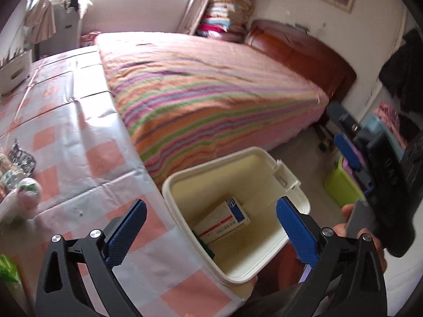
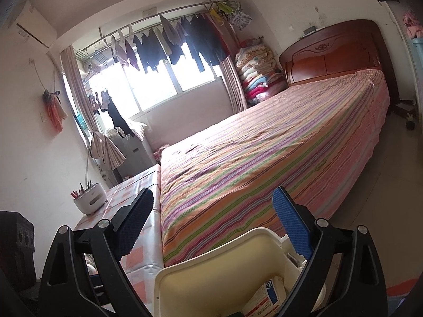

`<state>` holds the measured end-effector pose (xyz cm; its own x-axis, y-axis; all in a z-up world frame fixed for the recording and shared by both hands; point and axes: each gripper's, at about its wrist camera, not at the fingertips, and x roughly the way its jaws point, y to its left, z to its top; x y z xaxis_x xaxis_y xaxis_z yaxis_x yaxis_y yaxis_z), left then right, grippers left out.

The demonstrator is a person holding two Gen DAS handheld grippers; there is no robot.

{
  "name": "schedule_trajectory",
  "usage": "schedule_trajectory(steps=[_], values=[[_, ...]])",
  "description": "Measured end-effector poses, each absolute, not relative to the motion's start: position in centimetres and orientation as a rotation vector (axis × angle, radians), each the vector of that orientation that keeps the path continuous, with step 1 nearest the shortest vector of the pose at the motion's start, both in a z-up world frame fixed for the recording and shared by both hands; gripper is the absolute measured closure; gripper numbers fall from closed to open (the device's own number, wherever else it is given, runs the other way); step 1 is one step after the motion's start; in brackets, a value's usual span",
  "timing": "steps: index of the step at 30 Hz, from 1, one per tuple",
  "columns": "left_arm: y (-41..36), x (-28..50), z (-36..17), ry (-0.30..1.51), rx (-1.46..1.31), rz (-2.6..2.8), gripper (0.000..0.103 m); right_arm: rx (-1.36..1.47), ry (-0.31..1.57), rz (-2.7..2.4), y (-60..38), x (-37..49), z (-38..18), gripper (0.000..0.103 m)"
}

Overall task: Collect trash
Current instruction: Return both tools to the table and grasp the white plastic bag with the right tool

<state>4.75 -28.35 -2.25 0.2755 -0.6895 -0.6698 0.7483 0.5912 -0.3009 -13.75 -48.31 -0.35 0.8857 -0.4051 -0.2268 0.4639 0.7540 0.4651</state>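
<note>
Both fingers (image 1: pixel 295 229) wide apart, empty, over bin (image 1: pixel 301 200).

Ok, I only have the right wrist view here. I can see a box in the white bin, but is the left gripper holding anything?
Observer: No. The left gripper is open above the white bin, with nothing between its pads.
Operator: Is anything else in the bin with the box?
Observer: A dark green item lies beside the box, partly hidden under it.
Operator: Is any trash left on the table?
Observer: Yes. Crumpled wrappers sit on the table, at the left edge of the left wrist view.
</note>
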Motion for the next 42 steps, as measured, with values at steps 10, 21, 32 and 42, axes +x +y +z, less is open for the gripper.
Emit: schedule_trajectory(steps=[10, 21, 32, 42], values=[[-14.7, 6.6, 2.2, 0.630, -0.225, -0.809, 0.007, 0.484, 0.128, -0.256, -43.1, -9.7, 1.4, 0.007], [-0.3, 6.8, 1.6, 0.642, -0.245, -0.438, 0.007, 0.332, 0.352, 0.131, -31.6, -1.3, 0.8, 0.007], [6.7, 5.8, -1.1, 0.648, -0.222, -0.242, 0.008, 0.308, 0.562, 0.383, -26.1, 5.9, -0.6, 0.006], [5.6, 4.8, -2.8, 0.735, -0.182, -0.296, 0.008, -0.052, 0.762, 0.531, -20.6, 14.4, -1.4, 0.006]])
